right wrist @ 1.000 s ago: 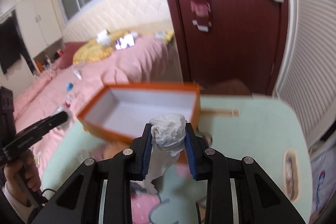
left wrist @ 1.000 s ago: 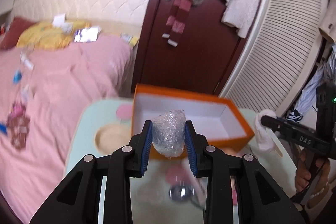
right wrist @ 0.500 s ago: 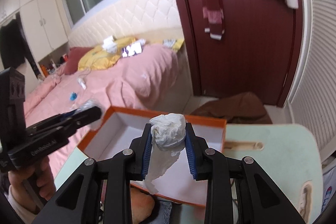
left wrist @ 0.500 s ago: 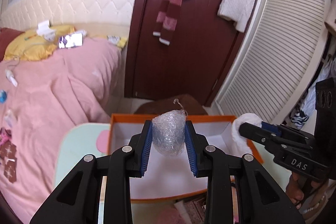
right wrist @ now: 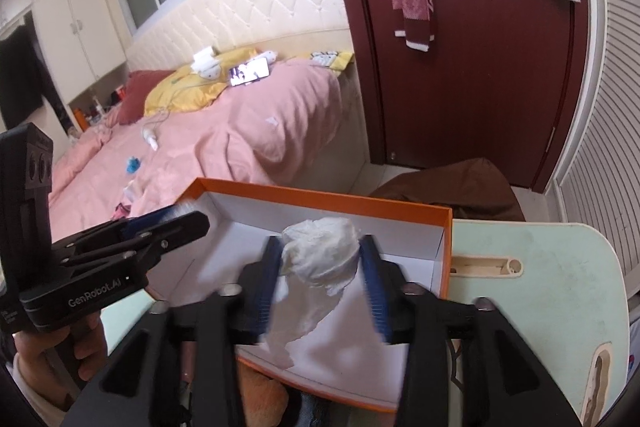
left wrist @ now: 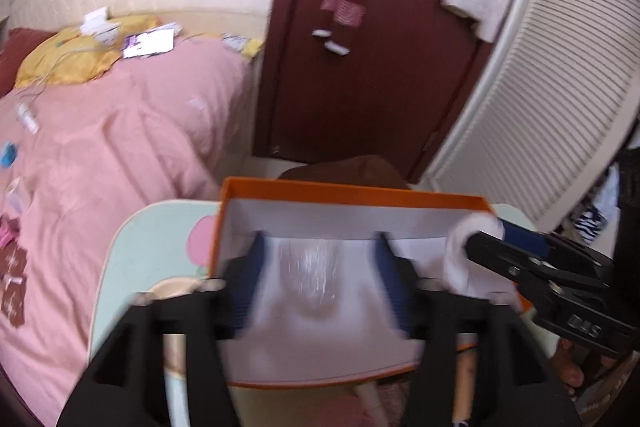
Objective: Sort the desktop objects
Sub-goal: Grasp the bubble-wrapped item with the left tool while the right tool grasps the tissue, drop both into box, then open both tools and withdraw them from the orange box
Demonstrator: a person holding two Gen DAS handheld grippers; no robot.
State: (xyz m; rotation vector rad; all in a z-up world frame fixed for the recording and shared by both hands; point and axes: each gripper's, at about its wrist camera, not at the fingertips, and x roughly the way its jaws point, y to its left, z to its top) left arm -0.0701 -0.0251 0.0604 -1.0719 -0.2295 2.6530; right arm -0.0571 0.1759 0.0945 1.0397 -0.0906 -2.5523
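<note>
An orange box with a white inside [left wrist: 352,193] [right wrist: 320,197] stands on the pale green table. My left gripper [left wrist: 318,277] is open over the box; a blurred clear plastic wad [left wrist: 310,277] is between its spread fingers, apart from the pads, over the box floor. My right gripper [right wrist: 320,267] is also spread open over the box; the crumpled white tissue [right wrist: 320,253] sits between its fingers and trails downward. The right gripper with the tissue also shows in the left wrist view [left wrist: 476,239].
A pink bed [left wrist: 100,155] with scattered items lies to the left. A dark red door [right wrist: 460,47] and a white slatted wardrobe [left wrist: 540,87] stand behind the table [right wrist: 532,267]. A brown cushion [right wrist: 452,187] lies on the floor beyond the box.
Both grippers have opened over the box. The plastic wad has come free of the left pads and drops; the tissue loosens in the right gripper.
</note>
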